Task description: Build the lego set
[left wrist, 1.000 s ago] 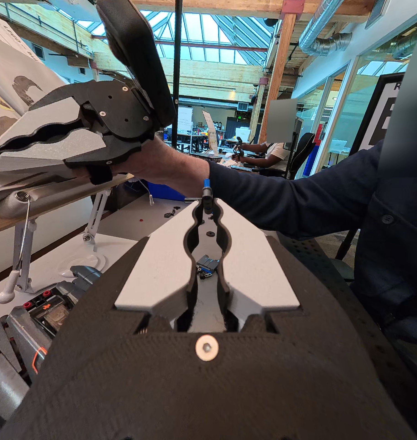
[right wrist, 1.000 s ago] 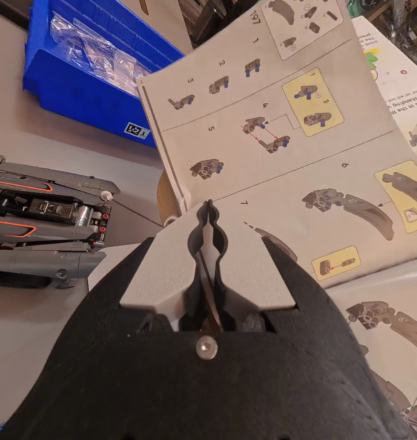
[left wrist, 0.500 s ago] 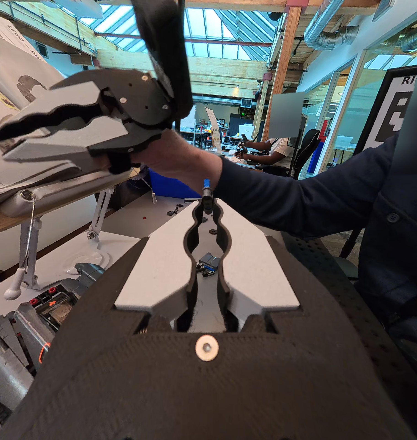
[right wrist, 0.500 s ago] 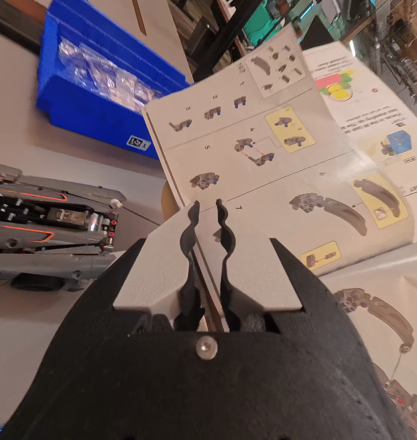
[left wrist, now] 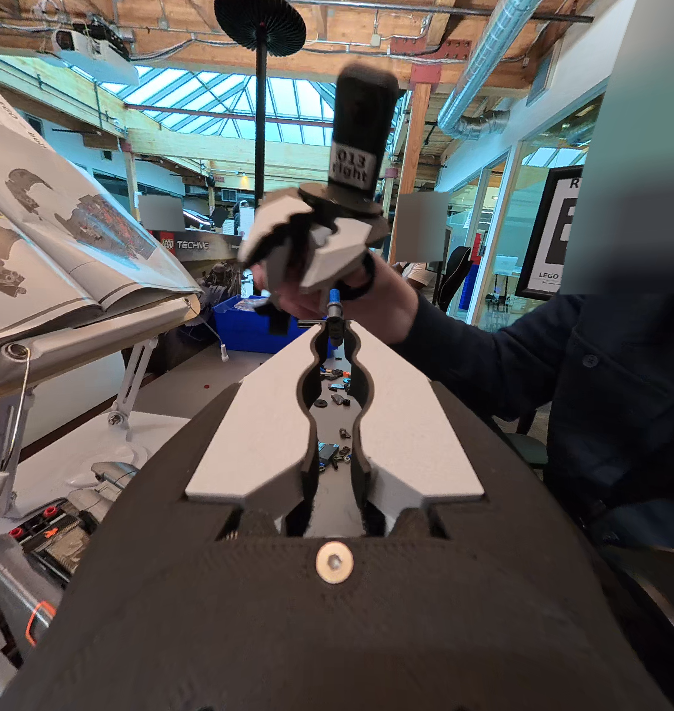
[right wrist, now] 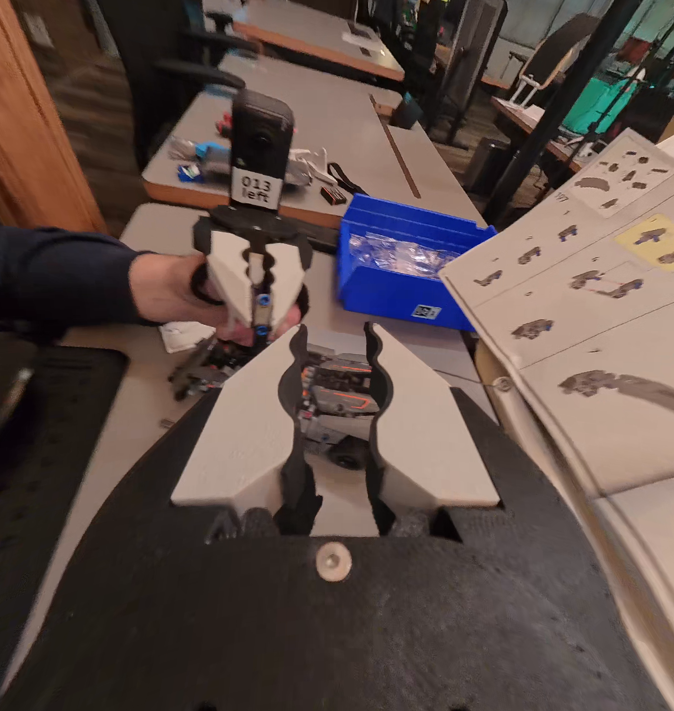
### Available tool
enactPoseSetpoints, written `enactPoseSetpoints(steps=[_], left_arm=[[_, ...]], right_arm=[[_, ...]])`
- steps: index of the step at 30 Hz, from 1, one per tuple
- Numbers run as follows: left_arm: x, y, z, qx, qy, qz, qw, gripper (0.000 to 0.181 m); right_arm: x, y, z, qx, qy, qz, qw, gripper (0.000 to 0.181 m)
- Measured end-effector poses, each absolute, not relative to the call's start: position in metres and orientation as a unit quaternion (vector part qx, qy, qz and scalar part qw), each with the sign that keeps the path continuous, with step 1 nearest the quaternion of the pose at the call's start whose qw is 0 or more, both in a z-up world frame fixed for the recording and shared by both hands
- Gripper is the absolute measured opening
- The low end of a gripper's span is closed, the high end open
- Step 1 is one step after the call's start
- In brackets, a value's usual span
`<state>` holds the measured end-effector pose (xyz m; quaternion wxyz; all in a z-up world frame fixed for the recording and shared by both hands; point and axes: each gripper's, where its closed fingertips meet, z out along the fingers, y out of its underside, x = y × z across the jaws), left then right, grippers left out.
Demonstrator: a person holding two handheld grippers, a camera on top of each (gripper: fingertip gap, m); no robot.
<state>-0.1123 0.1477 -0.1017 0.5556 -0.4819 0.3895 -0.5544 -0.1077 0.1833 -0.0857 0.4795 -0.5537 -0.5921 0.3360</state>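
With your left gripper (left wrist: pixel 334 332) pinching the small dark piece with blue pins (left wrist: pixel 334 307) upright at its tips, bring your spread, empty right gripper (right wrist: pixel 333 332) squarely onto it before squeezing.

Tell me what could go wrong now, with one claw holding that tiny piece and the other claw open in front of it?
1. The left gripper pinches the small dark Lego piece with blue pins only at its fingertips; a bump from the open right gripper might knock it loose.
2. If dropped, it could get lost among the scattered small Lego parts on the grey table.
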Motion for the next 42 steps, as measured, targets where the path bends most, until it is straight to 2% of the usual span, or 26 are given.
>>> enactPoseSetpoints(steps=[4, 7, 10, 13, 24, 42], left_arm=[[-0.110, 0.146, -0.102, -0.480, 0.391, -0.559, 0.551, 0.004], [-0.108, 0.144, -0.104, -0.479, 0.396, -0.563, 0.545, 0.004], [-0.105, 0.141, -0.105, -0.478, 0.404, -0.562, 0.541, 0.005], [-0.103, 0.138, -0.105, -0.477, 0.411, -0.562, 0.536, 0.005], [-0.100, 0.138, -0.111, -0.482, 0.415, -0.564, 0.526, 0.005], [-0.099, 0.127, -0.111, -0.465, 0.432, -0.588, 0.501, 0.005]], right_arm=[[-0.104, 0.155, -0.094, -0.552, -0.561, 0.424, 0.447, 0.039], [-0.110, 0.149, -0.107, -0.561, -0.549, 0.430, 0.446, 0.047], [-0.111, 0.146, -0.116, -0.562, -0.544, 0.423, 0.456, 0.041], [-0.110, 0.146, -0.120, -0.560, -0.531, 0.424, 0.474, 0.025], [-0.107, 0.146, -0.125, -0.545, -0.507, 0.447, 0.496, 0.024], [-0.104, 0.135, -0.121, -0.511, -0.494, 0.529, 0.465, 0.024]])
